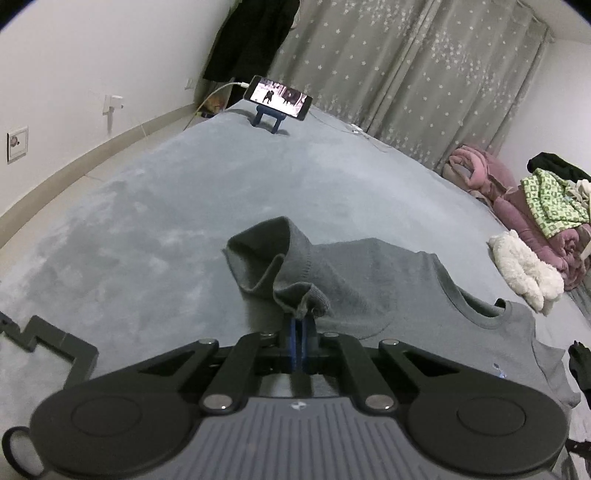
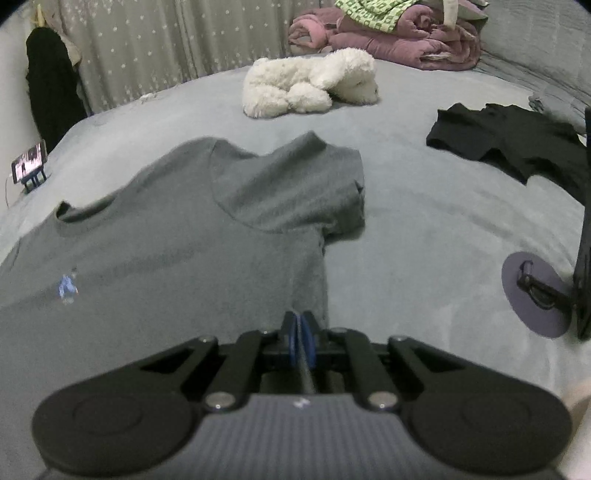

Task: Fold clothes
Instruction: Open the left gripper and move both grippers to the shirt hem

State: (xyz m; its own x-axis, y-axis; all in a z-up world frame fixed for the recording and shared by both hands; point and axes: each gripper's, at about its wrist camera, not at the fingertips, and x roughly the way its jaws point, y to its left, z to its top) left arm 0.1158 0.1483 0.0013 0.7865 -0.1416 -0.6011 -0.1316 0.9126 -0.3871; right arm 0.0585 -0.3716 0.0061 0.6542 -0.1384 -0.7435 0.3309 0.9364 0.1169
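Note:
A grey T-shirt (image 2: 155,236) lies spread on the blue-grey bed, neck hole to the left, a small blue logo on its chest. Its far sleeve is folded inward over the body. In the left wrist view the same grey T-shirt (image 1: 388,280) has one sleeve lifted and bunched, and my left gripper (image 1: 301,319) is shut on that sleeve's cuff. My right gripper (image 2: 301,325) is shut on the shirt's side edge close to the camera, with cloth running between its blue pads. A black T-shirt (image 2: 513,144) lies crumpled at the right.
A white plush toy (image 2: 314,85) lies beyond the shirt, with a pile of pink blankets and green-patterned cloth (image 2: 399,33) behind it. A phone on a blue stand (image 1: 279,98) plays at the bed's far end. A round-based stand (image 2: 535,295) sits at the right. Curtains hang behind.

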